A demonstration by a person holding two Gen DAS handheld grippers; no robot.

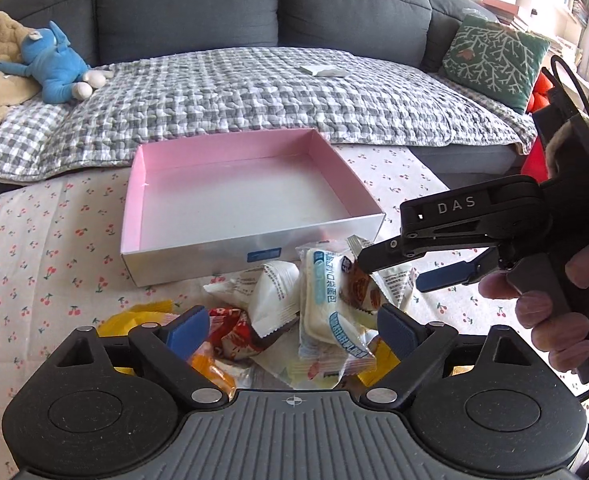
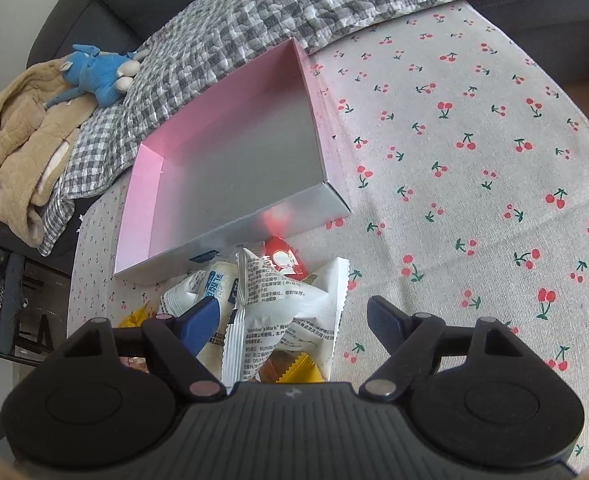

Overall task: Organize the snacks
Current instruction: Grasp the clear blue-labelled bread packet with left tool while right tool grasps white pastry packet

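Observation:
An empty box with a pink lining stands on the cherry-print cloth; in the right wrist view the box lies ahead to the left. A pile of snack packets lies against its near wall: a blue-and-white bread packet, a white packet, a red one and yellow ones. My left gripper is open and straddles the near part of the pile. My right gripper, held by a hand, reaches in from the right, open over the pile's right side. A white printed packet lies between the right gripper's fingers, clear of the right pad.
A grey sofa with a checked quilt runs behind the table. On it lie a blue plush toy, a beige blanket, a green cushion and a small white item. Bare cherry-print cloth stretches right of the box.

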